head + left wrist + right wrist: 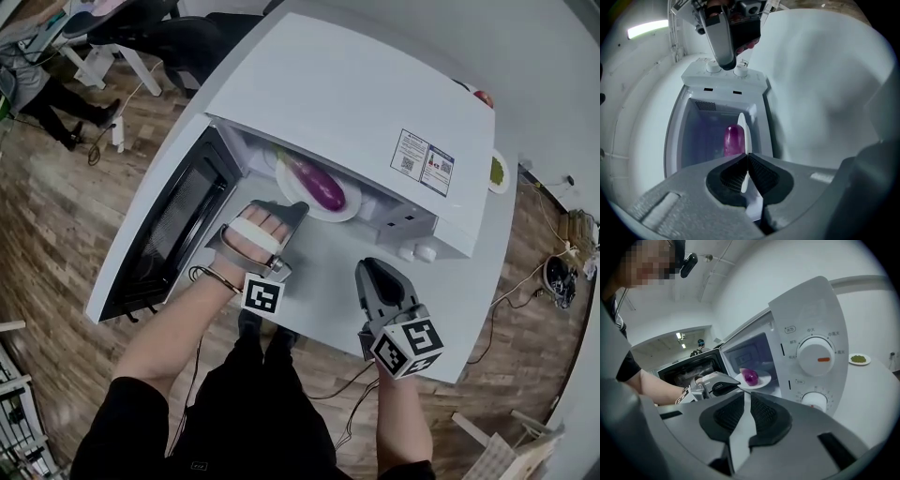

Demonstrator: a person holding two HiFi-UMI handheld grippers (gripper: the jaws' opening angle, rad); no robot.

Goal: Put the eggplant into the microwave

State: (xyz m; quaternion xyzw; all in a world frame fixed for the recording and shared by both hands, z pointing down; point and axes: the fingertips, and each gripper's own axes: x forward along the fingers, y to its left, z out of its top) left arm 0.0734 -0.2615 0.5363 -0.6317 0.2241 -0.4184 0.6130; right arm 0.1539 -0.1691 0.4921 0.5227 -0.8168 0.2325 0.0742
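A purple eggplant (319,185) lies on a white plate (349,208) at the mouth of the open white microwave (375,84). My left gripper (292,212) is shut on the plate's near rim. In the left gripper view the plate (744,136) shows edge-on between the closed pads, with the eggplant (733,139) beyond it in the cavity. My right gripper (373,267) hangs over the table in front of the microwave, shut with nothing in it. From the right gripper view I see the eggplant (751,376), the plate (761,380) and the left gripper (733,386).
The microwave door (169,234) stands swung open at the left. Two knobs (816,354) sit on the control panel at the right of the cavity. A small dish of green stuff (497,172) rests on the white table (328,281) beyond the microwave. Chairs and cables lie on the wooden floor.
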